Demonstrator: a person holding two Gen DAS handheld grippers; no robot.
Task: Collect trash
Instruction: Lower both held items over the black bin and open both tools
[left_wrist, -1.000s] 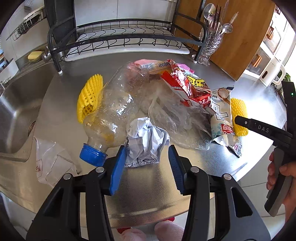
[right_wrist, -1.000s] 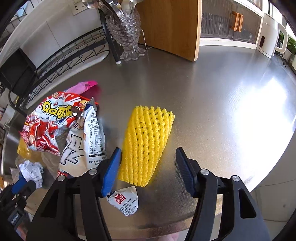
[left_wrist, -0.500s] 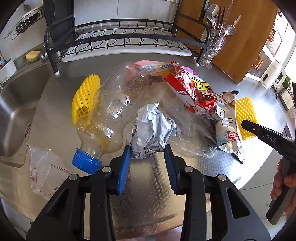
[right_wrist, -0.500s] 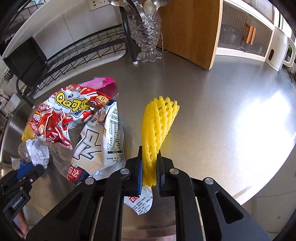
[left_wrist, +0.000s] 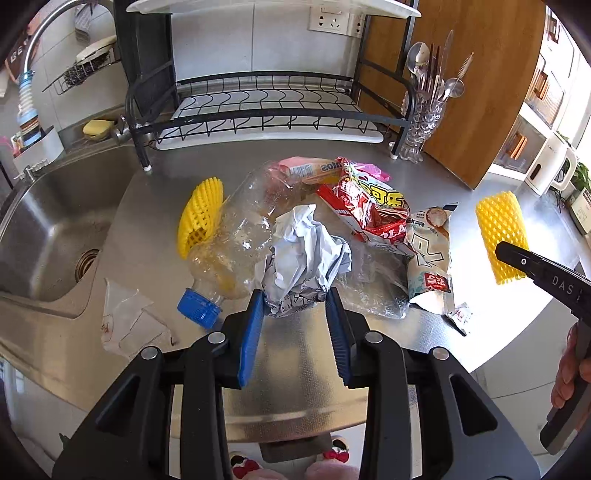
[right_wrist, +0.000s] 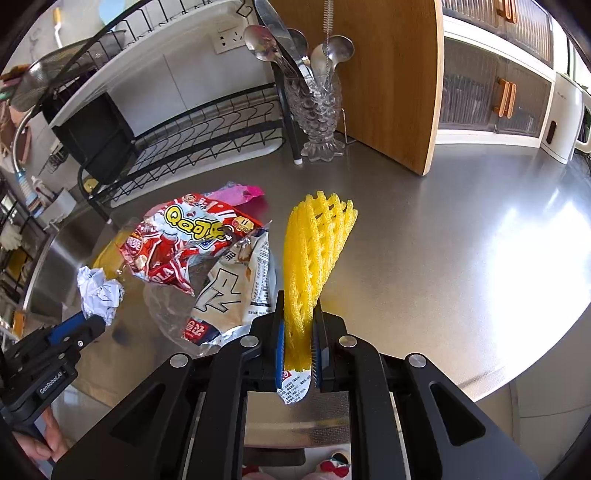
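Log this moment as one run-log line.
left gripper: shut on crumpled paper | right gripper: shut on yellow foam net | wrappers, bottle: on counter

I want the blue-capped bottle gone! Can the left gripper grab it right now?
Probably not yet: the left gripper has its fingers shut on the crumpled paper. The bottle lies just beside it, uncovered.

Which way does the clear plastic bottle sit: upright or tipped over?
Tipped over: the clear plastic bottle lies on its side on the counter, blue cap toward the camera.

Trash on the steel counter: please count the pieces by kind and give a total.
Yellow foam nets: 2
Plastic bottle: 1
Crumpled paper ball: 1
Printed snack wrappers: 3
Clear plastic bags: 2
Total: 9
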